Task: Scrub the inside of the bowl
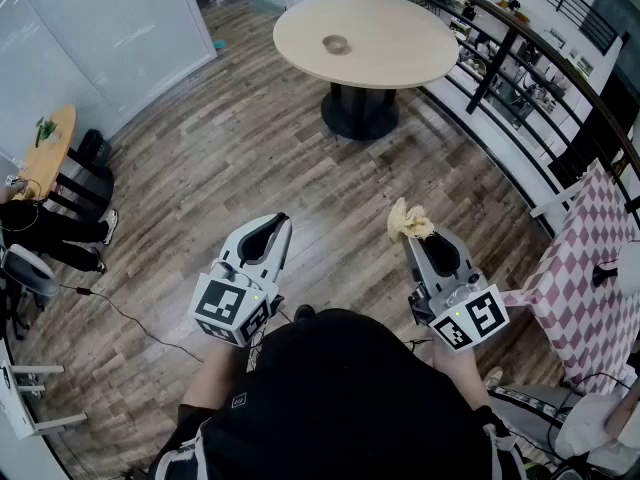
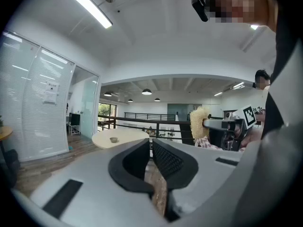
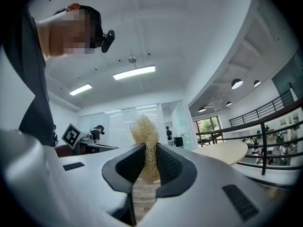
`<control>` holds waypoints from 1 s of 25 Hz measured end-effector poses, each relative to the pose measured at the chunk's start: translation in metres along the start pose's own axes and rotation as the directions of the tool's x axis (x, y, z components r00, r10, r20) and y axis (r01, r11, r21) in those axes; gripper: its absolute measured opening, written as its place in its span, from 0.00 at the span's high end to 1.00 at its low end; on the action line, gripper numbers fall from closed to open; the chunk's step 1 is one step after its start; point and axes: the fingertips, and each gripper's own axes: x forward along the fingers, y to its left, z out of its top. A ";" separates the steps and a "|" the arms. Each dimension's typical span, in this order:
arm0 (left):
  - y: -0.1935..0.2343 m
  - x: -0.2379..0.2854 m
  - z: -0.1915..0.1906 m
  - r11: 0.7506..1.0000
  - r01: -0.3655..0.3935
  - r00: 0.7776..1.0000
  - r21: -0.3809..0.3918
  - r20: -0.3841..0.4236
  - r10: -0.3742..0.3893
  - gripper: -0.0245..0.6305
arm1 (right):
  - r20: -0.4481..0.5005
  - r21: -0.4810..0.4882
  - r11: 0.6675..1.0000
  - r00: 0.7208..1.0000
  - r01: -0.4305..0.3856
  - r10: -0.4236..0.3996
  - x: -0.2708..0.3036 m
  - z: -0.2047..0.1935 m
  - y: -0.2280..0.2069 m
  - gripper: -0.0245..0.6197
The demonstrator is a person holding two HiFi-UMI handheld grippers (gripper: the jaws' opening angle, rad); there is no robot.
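Observation:
A small grey bowl (image 1: pixel 336 44) stands on the round beige table (image 1: pixel 400 28), far ahead of both grippers; the left gripper view shows the bowl (image 2: pixel 113 139) small in the distance. My right gripper (image 1: pixel 411 232) is shut on a yellow fibrous scrubber (image 1: pixel 408 218), which sticks up between its black pads (image 3: pixel 166 162). From the right gripper view, the scrubber (image 3: pixel 145 132) rises above the jaw tips. My left gripper (image 1: pixel 282 222) is held level beside it. Its jaws are together with nothing between them (image 2: pixel 150 144).
I stand on a wooden plank floor (image 1: pixel 230 158), some way from the table. A curved black railing (image 1: pixel 520 58) runs at the right, with a pink checked cloth (image 1: pixel 585 268) nearby. A person sits by a small table (image 1: pixel 45 148) at the left.

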 end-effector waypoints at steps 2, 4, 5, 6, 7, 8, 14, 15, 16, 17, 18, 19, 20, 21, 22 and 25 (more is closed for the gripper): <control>-0.006 0.004 0.000 1.000 0.001 1.000 0.005 -0.003 -0.001 0.93 | -0.001 0.002 1.000 1.000 -0.004 0.004 -0.007 0.000 -0.004 0.85; -0.013 0.007 0.000 1.000 0.000 1.000 0.008 -0.005 0.000 0.93 | -0.002 0.004 1.000 1.000 -0.008 0.008 -0.013 0.000 -0.008 0.85; -0.016 0.008 0.000 1.000 -0.001 1.000 0.008 -0.006 0.001 0.93 | -0.002 0.005 1.000 1.000 -0.009 0.009 -0.016 0.000 -0.010 0.85; -0.019 0.008 -0.001 1.000 -0.003 1.000 0.008 -0.006 0.003 0.93 | -0.003 0.006 1.000 1.000 -0.009 0.009 -0.020 0.000 -0.012 0.85; -0.023 0.009 -0.001 1.000 -0.004 1.000 0.007 -0.008 0.004 0.93 | -0.003 0.008 1.000 1.000 -0.007 0.007 -0.023 0.000 -0.014 0.85; -0.025 0.009 -0.002 1.000 -0.006 1.000 0.005 -0.009 0.006 0.93 | -0.005 0.009 1.000 1.000 -0.004 0.004 -0.025 -0.001 -0.016 0.85; -0.029 0.011 -0.015 0.999 -0.027 0.999 -0.025 -0.029 0.026 0.93 | -0.013 0.043 0.999 1.000 -0.016 0.016 -0.029 -0.005 -0.028 0.85; -0.027 0.012 -0.017 0.999 -0.032 0.999 -0.029 -0.031 0.031 0.93 | -0.013 0.051 0.999 1.000 -0.018 0.019 -0.027 -0.006 -0.031 0.85; -0.024 0.014 -0.019 0.999 -0.038 0.999 -0.033 -0.030 0.037 0.93 | -0.016 0.056 0.998 1.000 -0.021 0.022 -0.023 -0.008 -0.034 0.85; -0.019 0.016 -0.020 0.998 -0.046 0.999 -0.039 -0.028 0.045 0.93 | -0.021 0.058 0.998 0.999 -0.024 0.025 -0.018 -0.009 -0.037 0.85; -0.014 0.019 -0.022 0.997 -0.054 0.998 -0.047 -0.026 0.053 0.93 | -0.027 0.059 0.998 0.999 -0.028 0.029 -0.012 -0.012 -0.041 0.85; -0.007 0.022 -0.025 0.996 -0.063 0.998 -0.056 -0.026 0.062 0.93 | -0.033 0.061 0.998 0.999 -0.032 0.034 -0.006 -0.014 -0.044 0.85; 0.000 0.026 -0.028 0.995 -0.071 0.997 -0.066 -0.028 0.069 0.93 | -0.040 0.064 0.997 0.998 -0.035 0.038 0.001 -0.017 -0.047 0.85; 0.008 0.031 -0.031 0.994 -0.078 0.997 -0.076 -0.029 0.076 0.93 | -0.048 0.066 0.997 0.998 -0.039 0.043 0.009 -0.019 -0.050 0.85; 0.018 0.037 -0.032 0.993 -0.084 0.996 -0.085 -0.028 0.082 0.93 | -0.056 0.067 0.997 0.997 -0.044 0.048 0.018 -0.022 -0.054 0.85; 0.052 0.059 -0.033 0.989 -0.100 0.995 -0.107 -0.018 0.099 0.93 | -0.078 0.059 0.997 0.995 -0.051 0.056 0.052 -0.027 -0.069 0.85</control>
